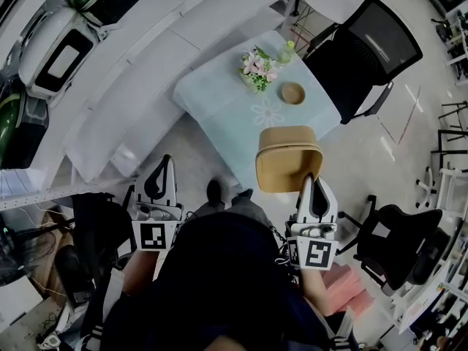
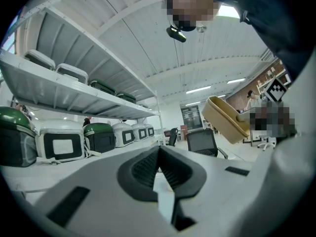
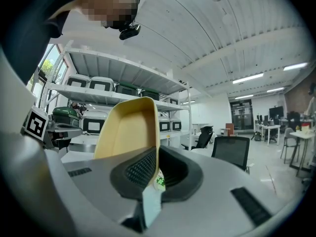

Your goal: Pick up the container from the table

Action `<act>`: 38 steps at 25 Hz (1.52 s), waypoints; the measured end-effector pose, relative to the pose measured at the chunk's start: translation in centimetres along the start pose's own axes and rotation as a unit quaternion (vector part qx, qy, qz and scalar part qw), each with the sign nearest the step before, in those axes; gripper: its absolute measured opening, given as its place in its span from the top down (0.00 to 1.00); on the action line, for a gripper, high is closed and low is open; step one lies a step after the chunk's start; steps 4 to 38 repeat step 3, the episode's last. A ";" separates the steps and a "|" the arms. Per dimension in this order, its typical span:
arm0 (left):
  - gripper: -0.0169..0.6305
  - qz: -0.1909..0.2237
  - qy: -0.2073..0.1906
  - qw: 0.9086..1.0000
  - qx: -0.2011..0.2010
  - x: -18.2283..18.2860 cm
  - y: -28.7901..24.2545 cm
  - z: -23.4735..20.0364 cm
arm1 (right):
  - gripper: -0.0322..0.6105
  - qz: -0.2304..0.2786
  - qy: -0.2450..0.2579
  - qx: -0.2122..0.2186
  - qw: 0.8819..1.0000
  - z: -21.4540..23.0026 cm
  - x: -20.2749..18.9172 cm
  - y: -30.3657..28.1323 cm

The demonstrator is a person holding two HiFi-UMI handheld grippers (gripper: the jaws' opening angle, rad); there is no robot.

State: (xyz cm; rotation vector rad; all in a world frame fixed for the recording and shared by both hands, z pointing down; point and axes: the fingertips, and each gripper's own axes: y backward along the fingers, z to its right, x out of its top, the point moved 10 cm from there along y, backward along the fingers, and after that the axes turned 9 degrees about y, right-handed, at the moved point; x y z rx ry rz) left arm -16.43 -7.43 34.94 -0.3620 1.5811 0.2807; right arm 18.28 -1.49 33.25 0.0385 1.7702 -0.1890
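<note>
The tan plastic container point(image 1: 289, 159) hangs in the air near the table's front corner, tilted with its hollow side facing away from me. My right gripper point(image 1: 312, 178) is shut on its near wall; in the right gripper view the container point(image 3: 127, 132) rises from between the pads of the right gripper point(image 3: 157, 154). The container point(image 2: 224, 118) also shows at the right of the left gripper view. My left gripper point(image 1: 165, 161) is held level to the left of it, apart from everything, and the left gripper point(image 2: 159, 151) has its jaws together with nothing between them.
The pale blue table point(image 1: 219, 97) carries a pot of flowers point(image 1: 257, 68), a small wooden bowl point(image 1: 292, 93) and a green bottle point(image 1: 287, 51). A black office chair point(image 1: 365, 50) stands behind it. White shelving point(image 1: 146, 42) with cases runs along the left. Another chair point(image 1: 395, 240) stands at the right.
</note>
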 end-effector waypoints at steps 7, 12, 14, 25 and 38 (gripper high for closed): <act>0.97 -0.002 -0.002 1.000 0.001 -0.1 0.0 0.0 | 0.93 0.002 -0.007 -0.003 1.000 0.1 -0.1 0.0; 0.97 -0.002 -0.002 1.000 0.001 -0.1 0.0 0.0 | 0.93 0.002 -0.007 -0.003 1.000 0.1 -0.1 0.0; 0.97 -0.002 -0.002 1.000 0.001 -0.1 0.0 0.0 | 0.93 0.002 -0.007 -0.003 1.000 0.1 -0.1 0.0; 0.97 -0.002 -0.002 1.000 0.001 -0.1 0.0 0.0 | 0.93 0.002 -0.007 -0.003 1.000 0.1 -0.1 0.0; 0.97 -0.002 -0.002 1.000 0.001 -0.1 0.0 0.0 | 0.93 0.002 -0.007 -0.003 1.000 0.1 -0.1 0.0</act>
